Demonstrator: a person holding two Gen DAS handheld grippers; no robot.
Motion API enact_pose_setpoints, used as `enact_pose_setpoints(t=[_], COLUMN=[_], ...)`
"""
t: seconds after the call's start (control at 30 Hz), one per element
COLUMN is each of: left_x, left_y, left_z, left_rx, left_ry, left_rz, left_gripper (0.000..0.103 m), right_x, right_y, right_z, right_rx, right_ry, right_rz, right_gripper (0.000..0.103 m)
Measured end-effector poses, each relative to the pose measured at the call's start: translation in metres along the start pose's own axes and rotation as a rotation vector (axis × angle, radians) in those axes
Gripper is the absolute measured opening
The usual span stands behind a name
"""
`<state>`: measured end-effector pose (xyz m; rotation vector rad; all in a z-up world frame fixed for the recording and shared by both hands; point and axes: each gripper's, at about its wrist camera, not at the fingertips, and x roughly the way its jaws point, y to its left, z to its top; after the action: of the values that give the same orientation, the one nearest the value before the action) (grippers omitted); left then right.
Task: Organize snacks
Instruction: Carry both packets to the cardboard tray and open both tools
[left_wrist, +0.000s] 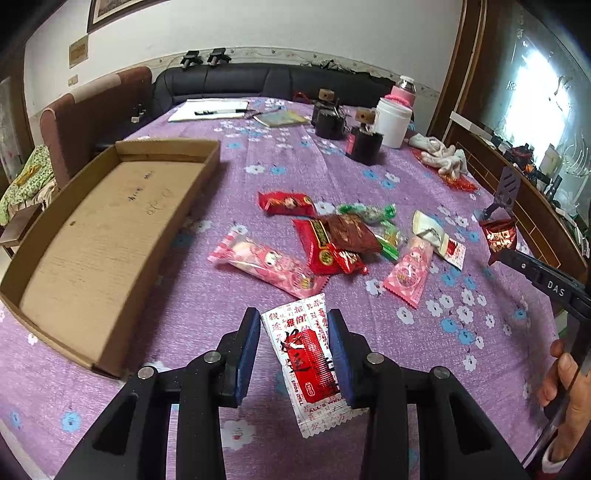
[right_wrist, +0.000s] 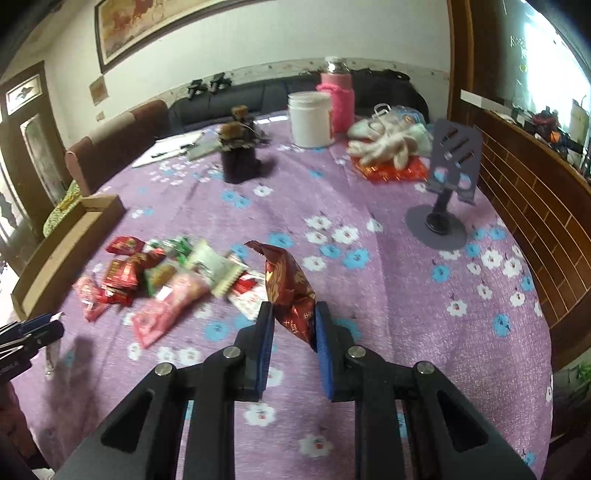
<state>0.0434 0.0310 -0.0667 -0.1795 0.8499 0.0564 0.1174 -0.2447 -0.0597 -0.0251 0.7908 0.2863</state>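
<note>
Cardboard tray (left_wrist: 110, 236) sits open on the purple floral tablecloth (left_wrist: 369, 173), nothing in it yet, w/ the loose snack pile (left_wrist: 332, 240) lying to its right.

Left gripper (left_wrist: 293, 354) is clamped on a white-and-red packet (left_wrist: 306, 362), blue pads pressing both long edges. Right gripper (right_wrist: 293, 332) is squeezed tight on a dark red foil packet (right_wrist: 288, 288), gripping only its lower end. Both packets are up off the cloth; the other snacks, approx 9, are on the table.

Risks:
- Foil packet is held by 1 end, so most of it sticks out past the pads. A quick swing could make it pivot or slip out, esp. as foil is slick.
- White packet is pinched across its width; it's soft, so it may buckle and the contents crush if squeezed harder.
- Right gripper is well apart from the tray, w/ the pile between. A low carry could drag other snacks.
- 2 grippers heading for 1 tray could bump at the rim.

Orientation: white packet's long axis runs along the fingers, far end pointing toward the pile, near end toward the camera. Foil packet's long axis also runs away from the jaws, crimped tip up and leaning a bit left in the right wrist view.
</note>
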Motion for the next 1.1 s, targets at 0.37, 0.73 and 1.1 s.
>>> enact_pose_setpoints(t=[0.37,0.73,1.1], left_x=[-0.021,-0.048,-0.05], left_y=[0.033,0.11,0.196], left_z=[0.008,0.016,0.036], left_rx=[-0.019,-0.12,-0.195], left_ry=[-0.051,-0.105,-0.122], left_rz=[0.088,0.191,0.31], left_gripper=[0.039,0.04,0.04], right_x=[-0.023,-0.017,0.007], right_y=[0.056,0.158,0.273], right_z=[0.018,0.027,0.03], right_rx=[-0.051,-0.151,-0.243], right_ry=[-0.045,-0.021,0.047], right_rz=[0.134,0.327,0.495], right_gripper=[0.021,0.021,0.021])
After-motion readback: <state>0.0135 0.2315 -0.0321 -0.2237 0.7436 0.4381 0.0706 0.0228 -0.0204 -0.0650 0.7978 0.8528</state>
